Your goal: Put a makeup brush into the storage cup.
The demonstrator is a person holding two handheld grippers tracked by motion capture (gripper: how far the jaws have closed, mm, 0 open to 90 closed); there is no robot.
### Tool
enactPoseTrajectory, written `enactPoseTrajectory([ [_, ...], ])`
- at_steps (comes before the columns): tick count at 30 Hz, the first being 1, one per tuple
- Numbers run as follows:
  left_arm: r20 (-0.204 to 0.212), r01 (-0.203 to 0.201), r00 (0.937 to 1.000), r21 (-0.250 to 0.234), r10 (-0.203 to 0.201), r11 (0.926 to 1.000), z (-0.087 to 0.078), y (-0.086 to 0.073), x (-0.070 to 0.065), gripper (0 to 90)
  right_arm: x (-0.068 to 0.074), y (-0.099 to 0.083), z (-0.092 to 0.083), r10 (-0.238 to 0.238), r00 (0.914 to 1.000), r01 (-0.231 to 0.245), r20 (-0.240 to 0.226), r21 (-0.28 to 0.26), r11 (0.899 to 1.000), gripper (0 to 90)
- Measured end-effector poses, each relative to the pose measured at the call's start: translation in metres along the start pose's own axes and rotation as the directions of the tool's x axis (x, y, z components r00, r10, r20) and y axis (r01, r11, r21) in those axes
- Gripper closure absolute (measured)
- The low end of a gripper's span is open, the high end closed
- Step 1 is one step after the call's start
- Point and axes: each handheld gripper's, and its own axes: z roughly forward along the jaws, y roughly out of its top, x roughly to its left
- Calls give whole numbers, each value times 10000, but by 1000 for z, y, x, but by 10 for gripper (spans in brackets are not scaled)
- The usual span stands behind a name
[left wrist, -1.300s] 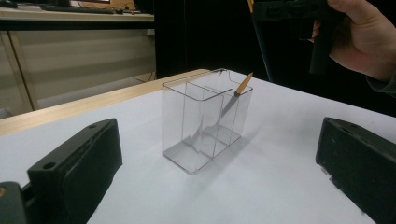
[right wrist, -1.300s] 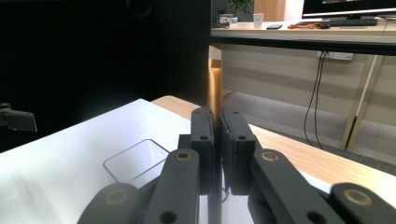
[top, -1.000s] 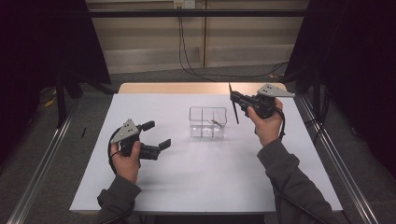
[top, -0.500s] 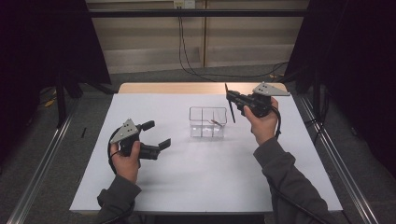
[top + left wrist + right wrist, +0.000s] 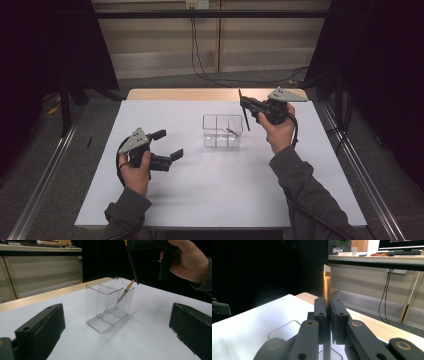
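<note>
A clear plastic container [image 5: 222,131] with dividers stands mid-table, and a pencil-like stick [image 5: 231,131] with an orange end [image 5: 130,285] leans inside it. My right gripper [image 5: 243,104] is held above the container's right rim, shut on a thin dark stick [image 5: 245,120] that hangs nearly upright, its lower tip [image 5: 136,281] just over the rim. In the right gripper view the stick's gold upper end [image 5: 327,285] rises between the closed jaws [image 5: 328,305]. My left gripper [image 5: 168,144] rests low at the table's left, open, its fingers [image 5: 42,327] wide apart and aimed at the container.
The white table top [image 5: 215,190] ends at a wooden strip [image 5: 185,94] along its far edge. Metal rails [image 5: 360,165] run along both sides of the table. Cables [image 5: 200,55] hang behind it.
My right gripper has shifted a little to the left with the dark stick, closer over the container. The left gripper has stayed put.
</note>
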Motion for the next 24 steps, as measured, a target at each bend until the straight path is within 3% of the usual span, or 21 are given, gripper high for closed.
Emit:
enactPoseTrajectory([
  [7,-27,-57,10000,15,57,10000,-1,0,0,1,3,0,7,2,9999,-2,-114,17,10000,846],
  [10,28,150,9999,-72,-149,9999,0,0,-1,1,4,1,9,-15,9999,15,-157,19,10000,846],
  [14,106,5,9999,-47,-4,10000,-1,0,1,1,5,2,13,-40,9998,40,-174,-19,10000,847],
  [24,-74,94,9999,-102,-95,9999,-2,0,1,1,5,0,21,-22,9997,21,-235,-47,10000,846],
])
